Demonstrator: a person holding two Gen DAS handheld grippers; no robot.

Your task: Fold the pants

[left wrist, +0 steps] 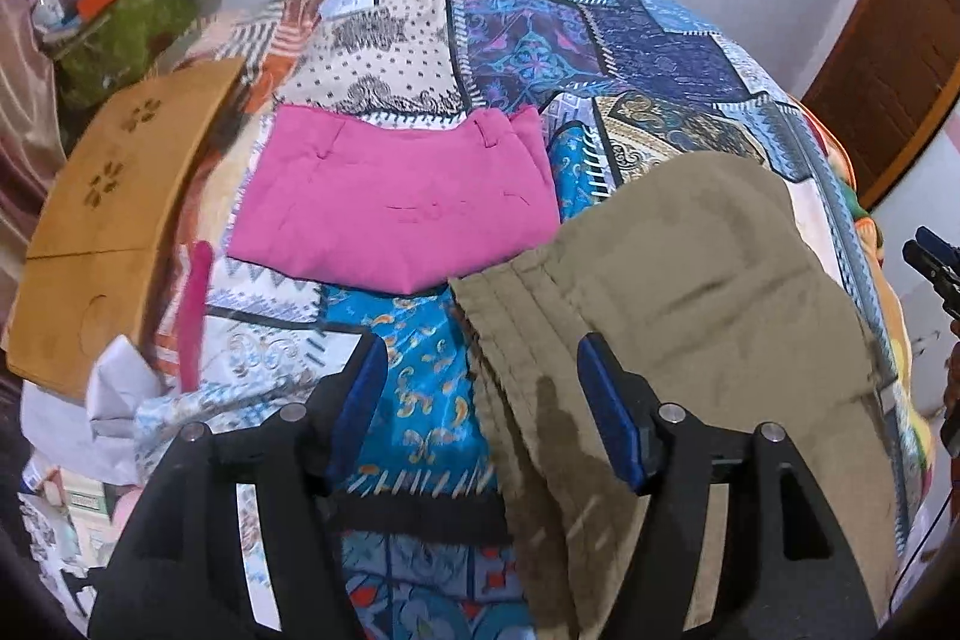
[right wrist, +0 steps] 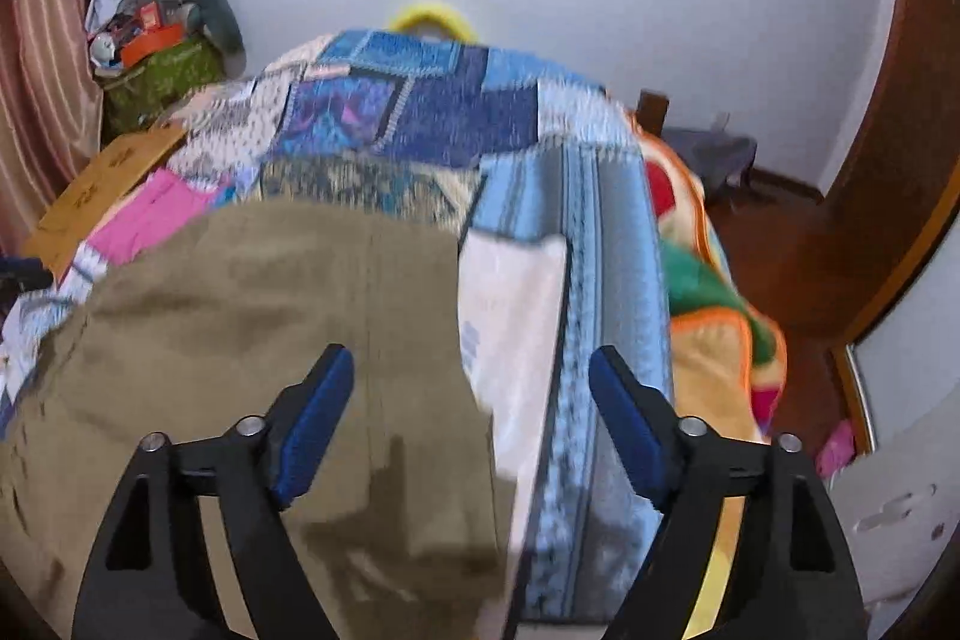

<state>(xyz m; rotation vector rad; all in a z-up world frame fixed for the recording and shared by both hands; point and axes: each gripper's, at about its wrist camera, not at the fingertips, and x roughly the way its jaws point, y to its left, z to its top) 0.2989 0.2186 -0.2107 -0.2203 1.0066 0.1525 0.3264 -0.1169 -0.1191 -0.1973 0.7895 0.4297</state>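
Observation:
Khaki pants point(left wrist: 690, 292) lie spread on the patchwork bedspread point(left wrist: 570, 40). In the left wrist view my left gripper point(left wrist: 483, 370) is open, its jaws straddling the pants' left edge, one blue pad over the bedspread and one over the khaki cloth. In the right wrist view the khaki pants point(right wrist: 240, 316) fill the lower left, and my right gripper point(right wrist: 471, 394) is open above their right edge. It holds nothing. Folded pink pants point(left wrist: 396, 214) lie farther back on the bed; they show in the right wrist view point(right wrist: 150, 214) at the left.
A tan wooden board point(left wrist: 102, 220) lies at the bed's left side. A green bundle with clutter point(left wrist: 126, 22) sits at the far left corner. A colourful blanket point(right wrist: 714, 304) hangs off the bed's right side. A wooden door point(right wrist: 888, 172) stands at the right.

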